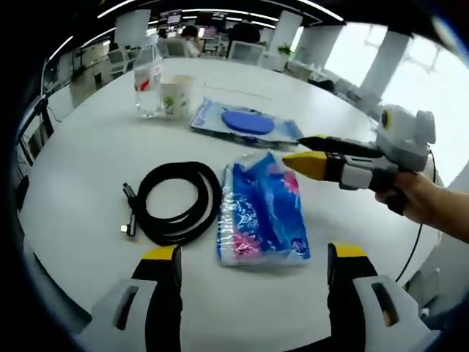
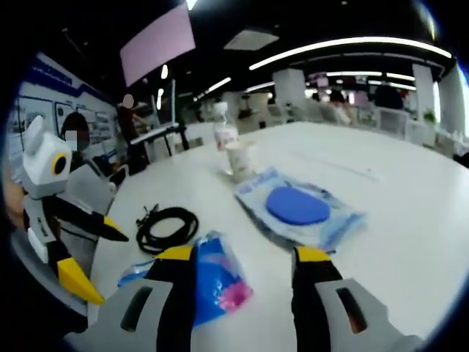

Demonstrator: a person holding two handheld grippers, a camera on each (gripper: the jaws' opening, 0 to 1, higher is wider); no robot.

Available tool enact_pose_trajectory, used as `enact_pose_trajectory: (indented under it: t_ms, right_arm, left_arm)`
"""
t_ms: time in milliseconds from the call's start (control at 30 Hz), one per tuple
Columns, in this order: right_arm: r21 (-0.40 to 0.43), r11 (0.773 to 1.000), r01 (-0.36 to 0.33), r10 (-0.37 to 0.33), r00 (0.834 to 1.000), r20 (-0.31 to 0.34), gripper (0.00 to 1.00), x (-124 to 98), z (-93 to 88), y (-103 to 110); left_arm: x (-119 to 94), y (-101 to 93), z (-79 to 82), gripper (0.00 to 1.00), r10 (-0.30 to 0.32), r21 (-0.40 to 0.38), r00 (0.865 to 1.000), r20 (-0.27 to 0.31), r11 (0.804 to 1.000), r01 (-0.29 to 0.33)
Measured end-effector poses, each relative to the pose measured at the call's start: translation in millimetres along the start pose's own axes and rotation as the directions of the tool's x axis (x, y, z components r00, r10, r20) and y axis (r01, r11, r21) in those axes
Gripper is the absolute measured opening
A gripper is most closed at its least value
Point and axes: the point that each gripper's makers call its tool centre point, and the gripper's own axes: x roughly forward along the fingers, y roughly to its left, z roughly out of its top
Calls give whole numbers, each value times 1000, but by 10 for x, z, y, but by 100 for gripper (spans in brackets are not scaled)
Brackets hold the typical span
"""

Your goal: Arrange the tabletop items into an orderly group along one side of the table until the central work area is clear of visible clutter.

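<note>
The left gripper [image 1: 251,264] is held with jaws spread wide, a blue tissue pack [image 1: 262,211] (untouched) lying just ahead between them. The right gripper [image 2: 242,268] is likewise parted, a coiled black cable [image 2: 167,227] being seen ahead-left.

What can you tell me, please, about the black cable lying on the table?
The black cable is wound into a loose, flat coil of a few loops on the white table. It looks rubbery and fairly thick. Its two ends lie side by side at the coil's left in the left gripper view, each ending in a small plug. It sits just beside the blue tissue pack, close to or touching its edge. No gripper touches it. In the right gripper view it shows as a small dark ring.
</note>
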Motion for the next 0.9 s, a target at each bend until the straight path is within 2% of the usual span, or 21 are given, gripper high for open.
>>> enact_pose_trajectory:
  t_ms: [100,200,300,333,367,600,733,900]
  right_arm:
    - [-5,1000,-12,12,1000,-14,41,26,-35,26]
    - [-8,1000,-19,18,1000,-23,41,51,-59,34]
    - [-6,999,-33,32,999,-31,38,79,-77,55]
    - [-4,999,-36,36,999,-33,36,80,-80,67]
    - [-2,999,-38,38,999,-36,34,84,-89,72]
    - [24,999,-44,45,998,-52,27,90,-180,105]
    - [21,999,-43,44,997,-62,20,90,-221,129]
    - [36,999,9,-6,998,-70,6,28,-280,30]
  left_arm:
    - [53,-45,-44,75,-15,-4,1000,-12,1000,15]
    - [111,-56,-147,71,-21,-10,999,-47,1000,21]
    - [132,-74,-239,67,-36,-55,996,-76,998,32]
    - [129,-44,-184,65,-18,-33,999,-45,999,16]
    - [120,-63,-215,63,-27,-35,997,-67,999,25]
    - [122,-20,-178,55,-11,-49,999,-48,999,9]
    - [132,-23,-181,50,-14,-53,998,-57,999,11]
    - [143,16,-166,49,-5,-35,998,-56,999,3]
